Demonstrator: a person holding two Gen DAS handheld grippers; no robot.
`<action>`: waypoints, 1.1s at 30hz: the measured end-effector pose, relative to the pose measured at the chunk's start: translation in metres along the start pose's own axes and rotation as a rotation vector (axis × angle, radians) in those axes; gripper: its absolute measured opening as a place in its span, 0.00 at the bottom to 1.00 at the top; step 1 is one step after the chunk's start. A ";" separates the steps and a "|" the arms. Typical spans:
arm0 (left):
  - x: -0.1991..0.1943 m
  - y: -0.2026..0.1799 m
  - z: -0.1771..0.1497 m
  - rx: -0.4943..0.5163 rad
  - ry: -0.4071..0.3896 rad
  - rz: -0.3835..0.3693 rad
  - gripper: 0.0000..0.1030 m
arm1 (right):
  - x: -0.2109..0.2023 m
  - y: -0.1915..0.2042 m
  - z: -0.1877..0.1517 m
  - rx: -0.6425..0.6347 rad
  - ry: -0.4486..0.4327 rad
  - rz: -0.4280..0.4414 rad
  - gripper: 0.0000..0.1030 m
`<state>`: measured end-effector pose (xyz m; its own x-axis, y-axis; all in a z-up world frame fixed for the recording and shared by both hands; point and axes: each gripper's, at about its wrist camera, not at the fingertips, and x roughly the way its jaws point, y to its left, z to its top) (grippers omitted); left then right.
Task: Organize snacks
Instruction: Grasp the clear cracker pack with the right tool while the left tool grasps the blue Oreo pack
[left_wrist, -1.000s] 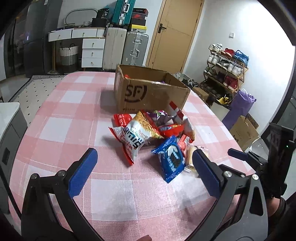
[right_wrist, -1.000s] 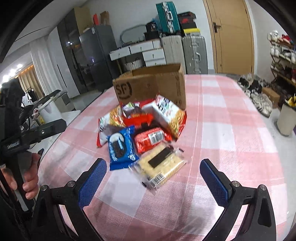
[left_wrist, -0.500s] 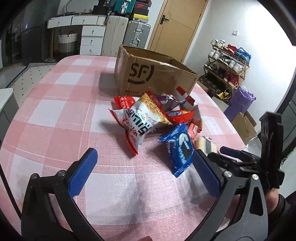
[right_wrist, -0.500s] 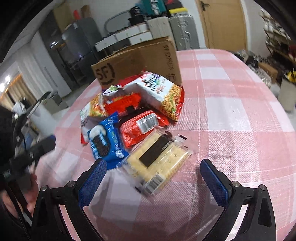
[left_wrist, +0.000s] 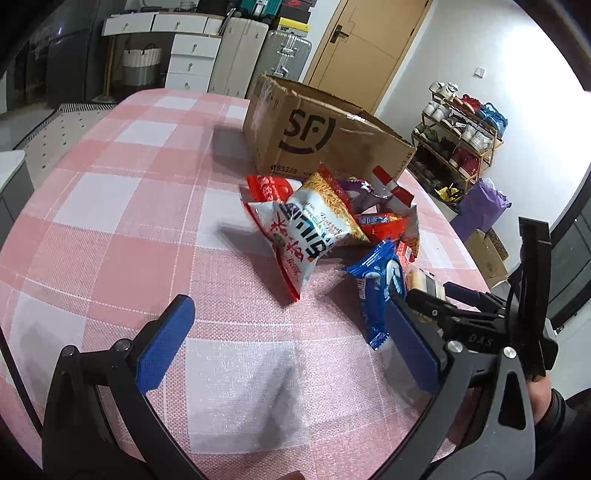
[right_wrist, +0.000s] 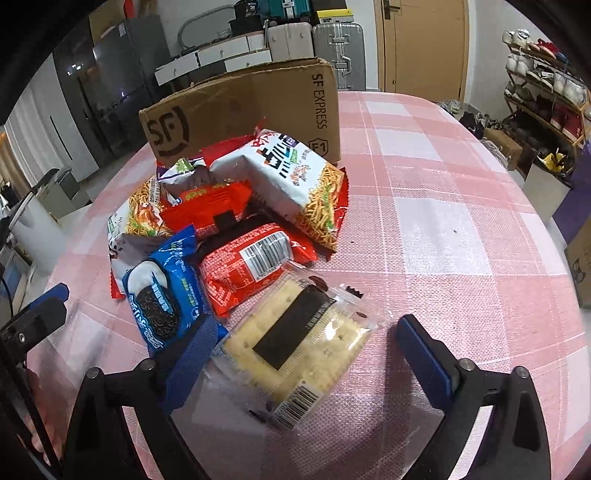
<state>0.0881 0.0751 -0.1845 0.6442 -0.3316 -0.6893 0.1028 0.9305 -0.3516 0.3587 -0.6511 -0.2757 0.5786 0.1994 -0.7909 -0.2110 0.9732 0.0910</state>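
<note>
A pile of snack packets lies on the pink checked tablecloth in front of a brown cardboard box (left_wrist: 325, 136) (right_wrist: 243, 110). My right gripper (right_wrist: 306, 350) is open, its fingers either side of a clear cracker packet (right_wrist: 295, 343). Beside the crackers lie a blue cookie packet (right_wrist: 162, 291), a red packet (right_wrist: 247, 266) and a white noodle-snack bag (right_wrist: 291, 177). My left gripper (left_wrist: 291, 343) is open and empty above the cloth, short of a white and red snack bag (left_wrist: 306, 232) and the blue cookie packet (left_wrist: 376, 284). The right gripper shows at its right edge.
The table (left_wrist: 110, 206) (right_wrist: 461, 229) drops off at its curved edges. Behind it stand suitcases (left_wrist: 258, 55), white drawers (left_wrist: 188, 55) and a door (left_wrist: 362, 48). A shoe rack (left_wrist: 461, 136) and a purple bag (left_wrist: 480, 206) stand to the right.
Both grippers have moved forward and lower toward the snack pile. The right gripper now has the cracker packet between its open fingers. Nothing has been taken hold of.
</note>
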 end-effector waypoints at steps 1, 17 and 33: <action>0.001 0.000 0.000 -0.002 0.003 -0.002 0.99 | 0.000 0.000 -0.002 -0.008 -0.001 -0.011 0.88; -0.001 -0.010 -0.006 0.021 0.013 0.000 0.99 | -0.011 0.006 -0.017 -0.120 -0.030 0.018 0.58; 0.025 -0.041 -0.006 0.056 0.109 -0.070 0.99 | -0.031 -0.017 -0.023 -0.062 -0.082 0.169 0.59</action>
<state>0.0959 0.0277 -0.1913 0.5481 -0.4077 -0.7303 0.1887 0.9109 -0.3670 0.3267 -0.6763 -0.2665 0.5930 0.3701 -0.7151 -0.3568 0.9169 0.1788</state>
